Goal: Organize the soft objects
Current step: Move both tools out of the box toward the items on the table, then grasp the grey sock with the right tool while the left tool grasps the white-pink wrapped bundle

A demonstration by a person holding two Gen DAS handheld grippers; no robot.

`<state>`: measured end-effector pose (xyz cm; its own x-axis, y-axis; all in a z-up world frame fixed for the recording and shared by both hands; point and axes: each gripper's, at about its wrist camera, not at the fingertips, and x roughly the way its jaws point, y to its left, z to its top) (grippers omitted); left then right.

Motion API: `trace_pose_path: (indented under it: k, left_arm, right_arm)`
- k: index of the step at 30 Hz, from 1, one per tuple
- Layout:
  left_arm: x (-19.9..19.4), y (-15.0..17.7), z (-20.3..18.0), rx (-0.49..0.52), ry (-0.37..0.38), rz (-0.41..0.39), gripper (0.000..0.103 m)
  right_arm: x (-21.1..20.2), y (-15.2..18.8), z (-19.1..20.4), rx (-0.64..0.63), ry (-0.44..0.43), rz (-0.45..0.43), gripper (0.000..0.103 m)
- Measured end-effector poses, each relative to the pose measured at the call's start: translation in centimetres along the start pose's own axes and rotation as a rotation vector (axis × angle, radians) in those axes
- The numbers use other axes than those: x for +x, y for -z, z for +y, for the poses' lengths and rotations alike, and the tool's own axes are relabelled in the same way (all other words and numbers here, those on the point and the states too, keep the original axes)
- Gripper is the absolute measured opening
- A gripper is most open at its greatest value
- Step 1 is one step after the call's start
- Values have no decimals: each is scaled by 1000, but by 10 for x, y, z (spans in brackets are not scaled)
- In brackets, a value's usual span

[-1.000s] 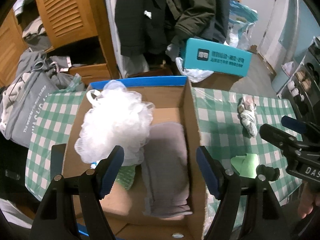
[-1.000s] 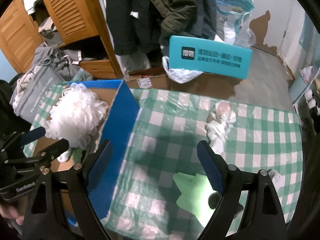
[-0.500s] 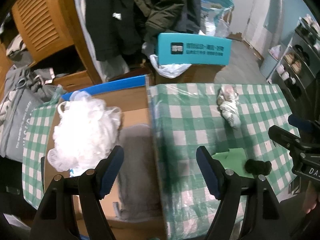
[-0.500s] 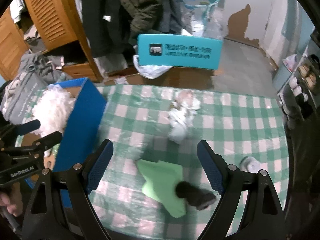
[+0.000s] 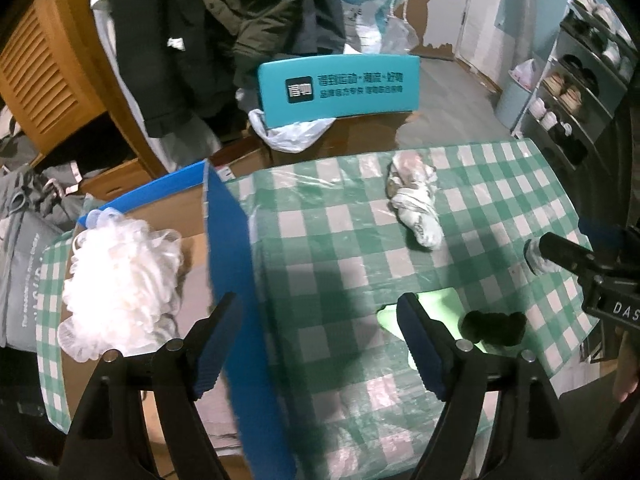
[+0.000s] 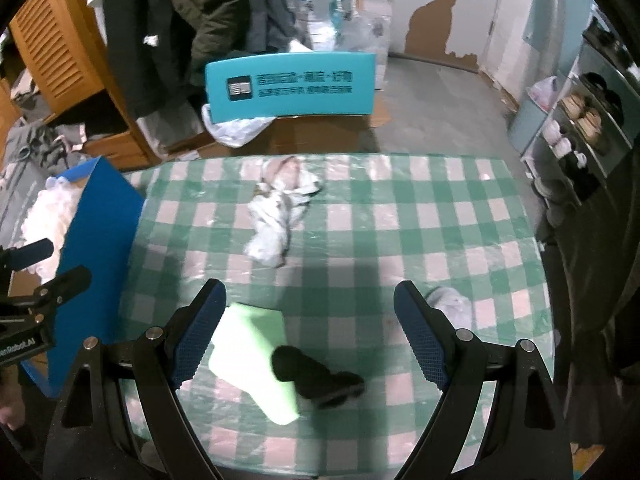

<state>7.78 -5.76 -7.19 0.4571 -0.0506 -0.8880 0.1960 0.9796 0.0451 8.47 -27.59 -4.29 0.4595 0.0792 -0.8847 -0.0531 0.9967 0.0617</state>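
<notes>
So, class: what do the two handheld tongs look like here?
Both the left tongs and the right tongs have black angular arms with silver rivets and ribbed dark blue pads. White lettering marks each black body, only partly readable.

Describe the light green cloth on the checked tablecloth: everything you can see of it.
The light green cloth is a pale mint, flat, roughly oblong piece, seemingly thin soft fabric, though the image is blurred. It lies on the green-and-white checked tablecloth near the table's front edge, set at a slant. A small black fuzzy item rests partly on its right-hand end. In the right wrist view one corner is hidden behind a blue finger pad; nothing grips it. In the left wrist view it shows again, partly hidden.
</notes>
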Motion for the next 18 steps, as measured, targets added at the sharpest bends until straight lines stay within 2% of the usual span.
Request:
trace_pose_path:
  k: [8, 18]
  left_arm:
    - [17, -5, -25, 38, 10, 26, 80]
    - [40, -13, -45, 36, 58, 67, 80]
  right_arm:
    - [14, 5, -43, 60, 55, 30, 86]
    - [38, 12, -100, 164, 108, 90, 86]
